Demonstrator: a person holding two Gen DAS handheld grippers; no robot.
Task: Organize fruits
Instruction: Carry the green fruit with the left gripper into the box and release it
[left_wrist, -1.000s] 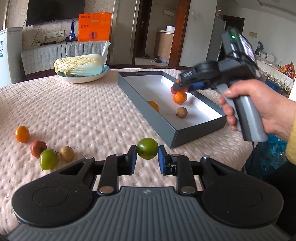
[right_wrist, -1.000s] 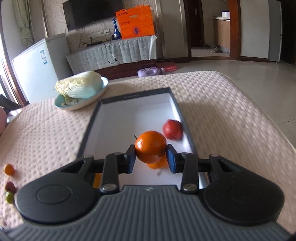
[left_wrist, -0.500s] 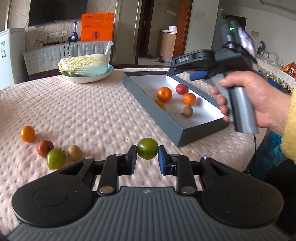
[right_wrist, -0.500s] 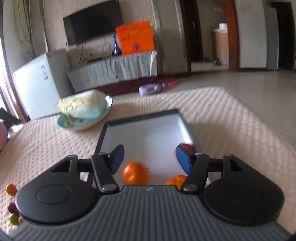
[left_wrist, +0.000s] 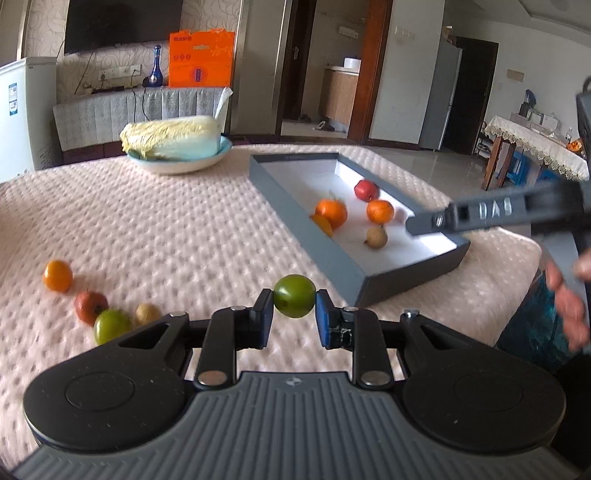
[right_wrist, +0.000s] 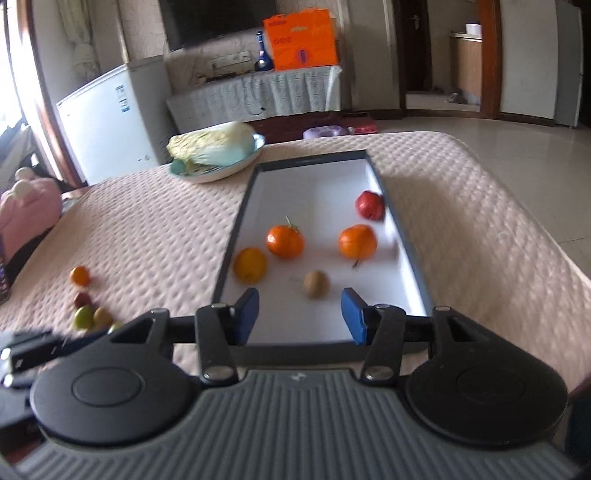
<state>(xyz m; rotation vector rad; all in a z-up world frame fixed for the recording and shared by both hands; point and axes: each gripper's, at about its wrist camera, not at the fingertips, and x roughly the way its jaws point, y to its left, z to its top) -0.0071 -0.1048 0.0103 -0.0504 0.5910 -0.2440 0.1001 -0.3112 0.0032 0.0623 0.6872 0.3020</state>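
So: left gripper (left_wrist: 294, 318) fingers clamped on green fruit (left_wrist: 294, 301), right gripper (right_wrist: 299, 312) fingers wide apart over box (right_wrist: 406, 236) w/ 5 fruits

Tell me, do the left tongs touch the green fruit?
Touching. In the left wrist view, both pads of the left tongs press the sides of the green fruit, holding it above the cloth.

Five fruits (right_wrist: 284, 241) in the tray (right_wrist: 413, 258); four (left_wrist: 110, 325) left of it — on the table (left_wrist: 166, 229).
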